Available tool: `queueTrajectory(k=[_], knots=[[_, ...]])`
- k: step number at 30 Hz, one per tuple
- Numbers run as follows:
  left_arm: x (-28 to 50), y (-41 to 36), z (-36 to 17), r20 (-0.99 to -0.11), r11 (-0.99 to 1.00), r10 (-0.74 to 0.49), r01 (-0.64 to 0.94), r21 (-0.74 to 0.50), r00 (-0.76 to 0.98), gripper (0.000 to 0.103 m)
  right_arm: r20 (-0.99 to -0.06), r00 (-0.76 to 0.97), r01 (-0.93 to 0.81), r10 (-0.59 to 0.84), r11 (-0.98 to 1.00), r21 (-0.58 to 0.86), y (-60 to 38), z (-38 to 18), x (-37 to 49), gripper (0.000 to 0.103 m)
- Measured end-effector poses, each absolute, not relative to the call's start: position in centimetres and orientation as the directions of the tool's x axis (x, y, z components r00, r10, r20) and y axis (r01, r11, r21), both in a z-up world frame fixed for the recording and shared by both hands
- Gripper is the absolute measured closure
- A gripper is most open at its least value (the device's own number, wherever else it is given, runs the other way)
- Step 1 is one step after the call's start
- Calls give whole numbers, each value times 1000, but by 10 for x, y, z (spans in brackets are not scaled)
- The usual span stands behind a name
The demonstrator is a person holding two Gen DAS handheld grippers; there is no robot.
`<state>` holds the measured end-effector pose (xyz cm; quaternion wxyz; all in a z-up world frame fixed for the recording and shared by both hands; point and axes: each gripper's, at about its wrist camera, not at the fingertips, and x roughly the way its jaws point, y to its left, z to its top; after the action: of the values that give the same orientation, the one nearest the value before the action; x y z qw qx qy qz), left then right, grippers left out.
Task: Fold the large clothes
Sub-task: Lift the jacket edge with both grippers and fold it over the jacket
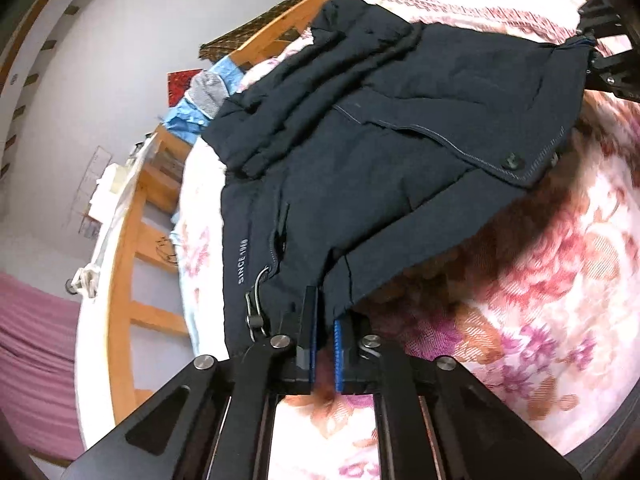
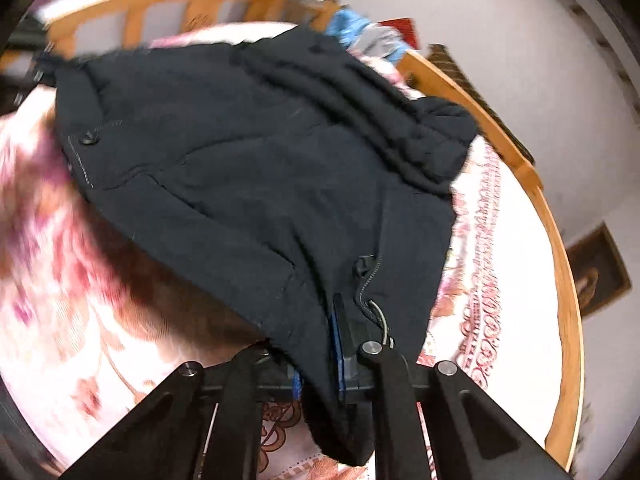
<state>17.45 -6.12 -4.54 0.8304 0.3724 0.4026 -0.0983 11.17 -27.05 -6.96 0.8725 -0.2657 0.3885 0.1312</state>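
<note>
A dark navy padded jacket (image 1: pixel 380 128) lies spread over a bed, with a pocket flap, a button and a zip pull showing. My left gripper (image 1: pixel 326 320) is shut on the jacket's near edge, beside the zip ring, and the cloth is pinched between its blue pads. Across the jacket, at the upper right of the left wrist view, my right gripper (image 1: pixel 592 52) grips the opposite edge. In the right wrist view the jacket (image 2: pixel 240 152) drapes over my right gripper (image 2: pixel 316 344), which is shut on the cloth. My left gripper (image 2: pixel 36 64) shows blurred at the far left.
A pink and white floral blanket (image 1: pixel 540 280) covers the bed under the jacket. A wooden bed rail (image 1: pixel 124 280) runs along the far side. Blue and grey clothes (image 1: pixel 200 100) are heaped at the rail. A framed picture (image 2: pixel 596 272) leans against the wall.
</note>
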Motion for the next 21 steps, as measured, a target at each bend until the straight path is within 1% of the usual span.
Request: queueTrajectory(k=[5,10,12,16,19,21], knots=[[169,-77,-3,-706,681,201,421,599,679,102,-718,695,-349,39,891,-290,-276,-25,102,94],[165,-92,26,-729,676,216,439,592,649,102,-709,698,-325,101,927,-188,-293,-3,105,94],[165,-96,28,-731,671,227,440,596,643,102,-706,694,-346,140,925,-157,-300,-3,108,94],[161,-101,25,-711,708,202,401,581,673,103,-695,697,-391,179,906,-159,-303,-11,107,95],[157,-94,11,-719,757,159,384,529,677,103,-693,685,-442,227,885,-147,-303,-23,104,95],[150,-85,-9,-749,797,105,396,457,654,103,-691,681,-468,244,870,-154,-301,-29,102,95]])
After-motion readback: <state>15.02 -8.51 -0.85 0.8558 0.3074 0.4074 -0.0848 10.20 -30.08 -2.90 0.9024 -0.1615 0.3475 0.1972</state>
